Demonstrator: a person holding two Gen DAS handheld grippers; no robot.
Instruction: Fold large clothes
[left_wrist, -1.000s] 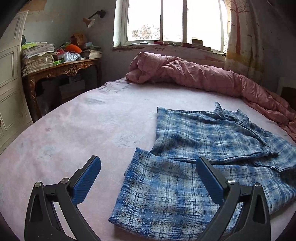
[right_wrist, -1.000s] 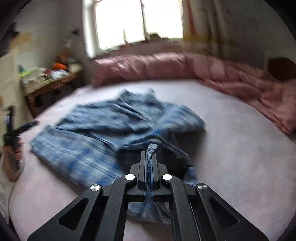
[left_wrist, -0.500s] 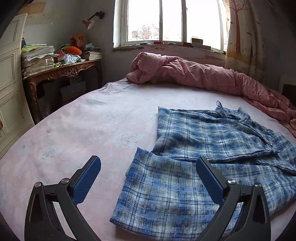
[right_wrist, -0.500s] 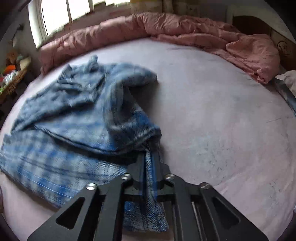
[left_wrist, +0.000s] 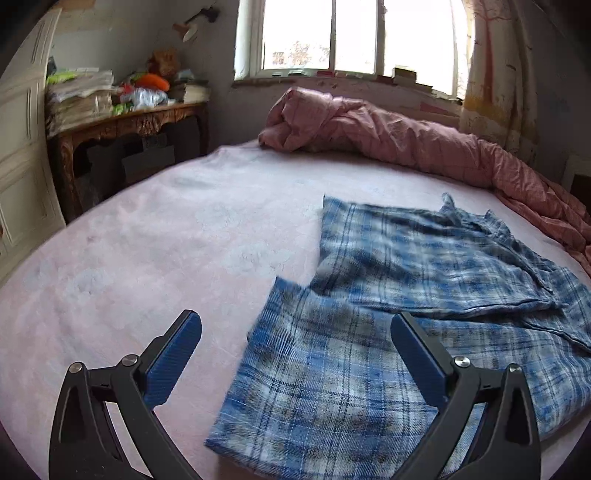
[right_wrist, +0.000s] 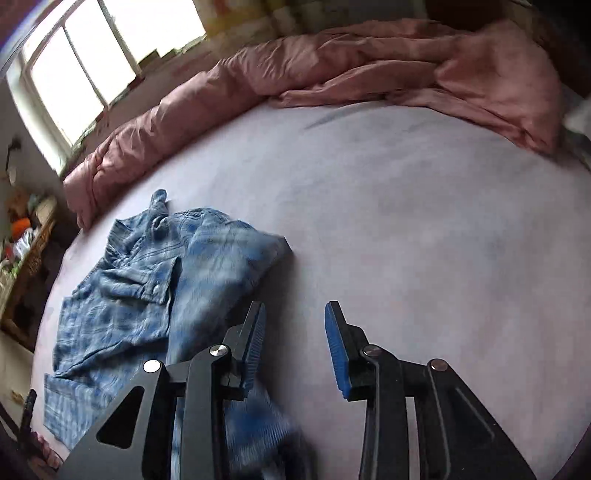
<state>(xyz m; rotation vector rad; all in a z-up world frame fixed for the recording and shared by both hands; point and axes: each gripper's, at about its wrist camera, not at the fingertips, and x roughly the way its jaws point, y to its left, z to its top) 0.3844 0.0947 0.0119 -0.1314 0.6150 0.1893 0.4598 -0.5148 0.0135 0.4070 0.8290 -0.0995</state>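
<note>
Left wrist view shows one blue plaid shirt (left_wrist: 424, 295) spread on the pink bed (left_wrist: 166, 240), lying toward the right half, with one side panel laid over the body, so the first fold looks made. The left claw (left_wrist: 295, 354) hangs just above the shirt's near hem with its two blue pads spread wide, pinching nothing; placed there, it seems ready to take that hem corner for the next fold. In the right wrist view the right claw (right_wrist: 295, 339) is also spread and empty, just beside the shirt's (right_wrist: 155, 288) folded edge, its left pad over cloth and its right pad over bare bed. One pink duvet (left_wrist: 406, 147) is bunched along the far edge, likely pushed back to give folding room. One cluttered worktop (left_wrist: 122, 118) stands by the wall, under one window (left_wrist: 351, 37).
</note>
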